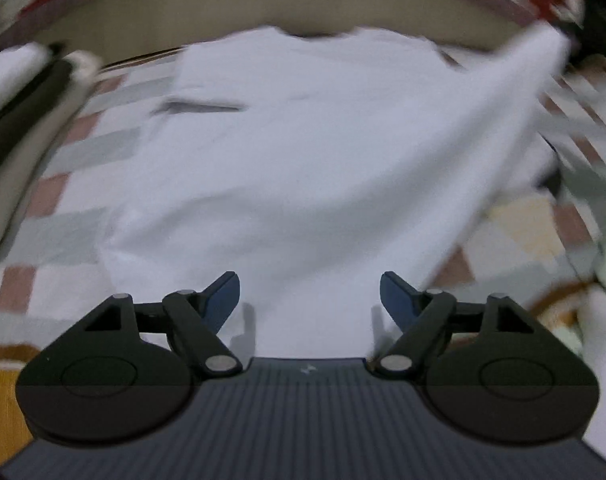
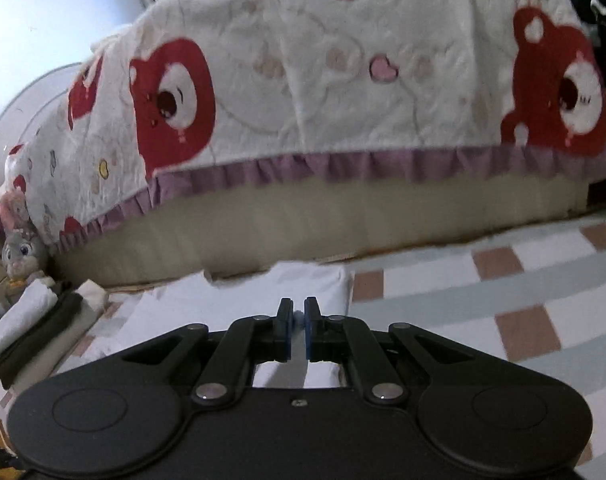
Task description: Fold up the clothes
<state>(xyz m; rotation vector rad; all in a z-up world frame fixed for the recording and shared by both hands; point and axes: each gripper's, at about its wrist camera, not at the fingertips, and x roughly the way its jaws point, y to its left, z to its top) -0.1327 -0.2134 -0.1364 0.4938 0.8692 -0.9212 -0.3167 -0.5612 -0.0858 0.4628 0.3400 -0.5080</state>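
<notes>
White shirt lay spread on the checked mat. Left gripper stood wide open above it, empty; right gripper pinched shirt fabric, nearly closed.

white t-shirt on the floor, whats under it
The white cotton t-shirt lies spread on a checked pink, grey and white mat, which shows around its edges. Whatever lies directly beneath the fabric is covered.

Matt white cloth shirt, perhaps cotton
</notes>
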